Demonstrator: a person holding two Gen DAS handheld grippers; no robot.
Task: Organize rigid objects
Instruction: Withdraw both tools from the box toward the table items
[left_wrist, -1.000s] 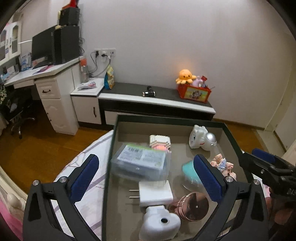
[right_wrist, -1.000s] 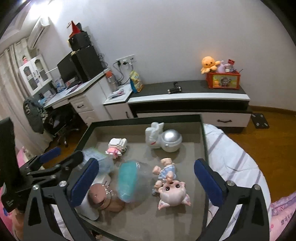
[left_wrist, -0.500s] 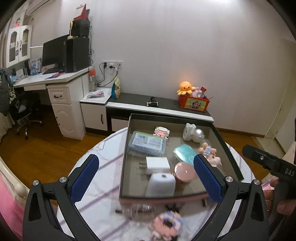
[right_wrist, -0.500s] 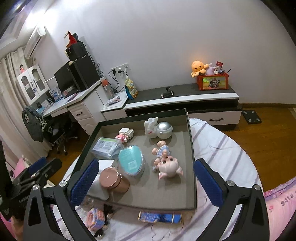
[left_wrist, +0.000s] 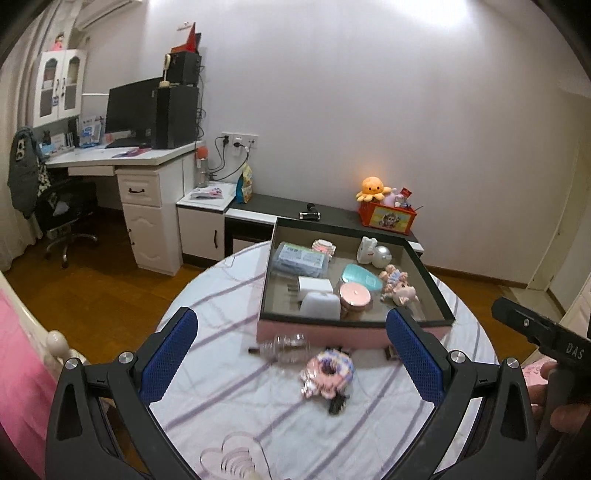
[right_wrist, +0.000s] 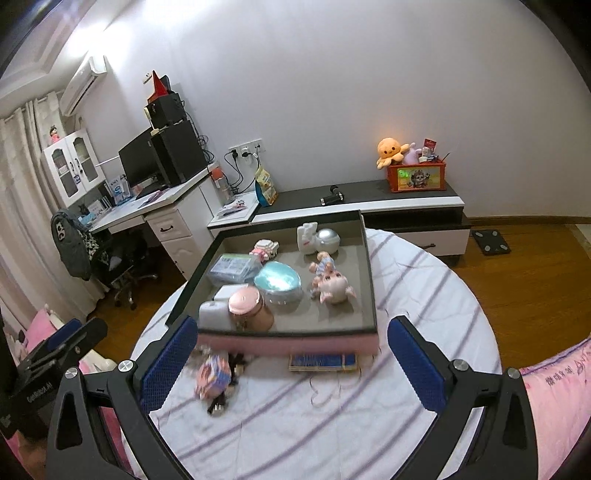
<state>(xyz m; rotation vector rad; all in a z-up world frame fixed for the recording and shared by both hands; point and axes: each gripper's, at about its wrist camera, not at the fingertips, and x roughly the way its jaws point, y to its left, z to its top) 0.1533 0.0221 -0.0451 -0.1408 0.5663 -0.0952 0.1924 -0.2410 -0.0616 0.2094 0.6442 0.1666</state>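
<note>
A: On the round counter with the striped cloth, a pink-sided tray sits toward the far edge. What lies inside it?

B: Seen from the left wrist, a clear packet at the tray's far left, a white charger nearer, then a white block against the near wall. Beside that stands a pink round tin, with a teal oval case behind it, a pig figure to the tray's right, and a white-and-silver toy at the back.

A: And outside the tray?

B: In front of its near wall, the left view shows a clear small bottle lying down and a pink scrunchie, both blurred. The right wrist view shows a blue flat card just before the tray's near wall, mostly hidden by the left camera's right finger.

A: The grippers?

B: The left gripper hovers before the tray with fingers spread wide, holding nothing. The right gripper is likewise spread wide and empty, its fingers framing the tray's near wall. The left view also catches a hand on the right gripper's handle, right of the tray.
</note>
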